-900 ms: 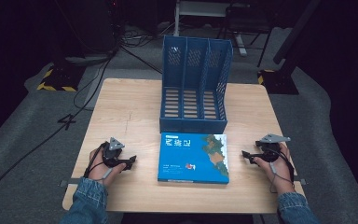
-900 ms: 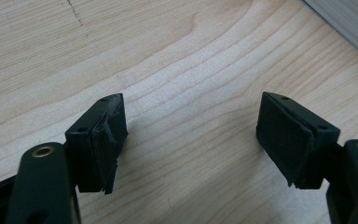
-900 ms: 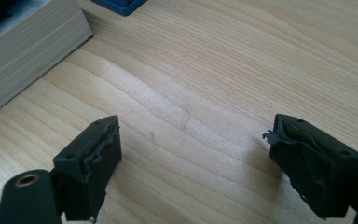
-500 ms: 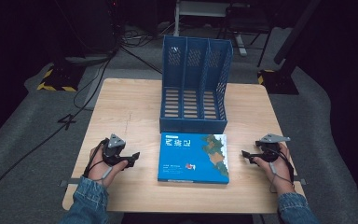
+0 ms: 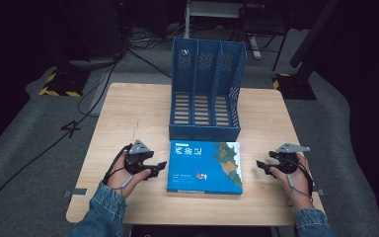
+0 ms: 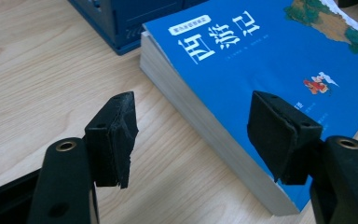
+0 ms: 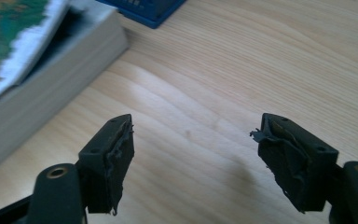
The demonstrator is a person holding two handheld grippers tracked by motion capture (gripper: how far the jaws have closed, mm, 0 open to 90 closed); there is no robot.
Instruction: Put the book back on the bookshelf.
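Note:
A thick blue book (image 5: 205, 167) lies flat on the wooden table (image 5: 138, 113), just in front of a blue three-slot file holder (image 5: 205, 94). My left gripper (image 5: 157, 169) sits at the book's left edge, open, pointing at it. In the left gripper view the book (image 6: 270, 70) lies ahead of my gripper (image 6: 191, 135), one jaw over the bare table and the other over the cover's near corner, with nothing between the pads. My right gripper (image 5: 261, 167) rests to the right of the book, open and apart from it. In the right gripper view the gripper (image 7: 196, 158) is over bare wood, with the book's page side (image 7: 37, 93) to the left.
The file holder stands upright at the table's middle, its slots open toward the top; its base corner (image 7: 144, 9) is near the book. Bare wood lies left and right of the holder. Dark floor with cables (image 5: 79, 113) surrounds the table.
My left gripper has slid to the right, up to the book's left edge. The right hand and the book have stayed put.

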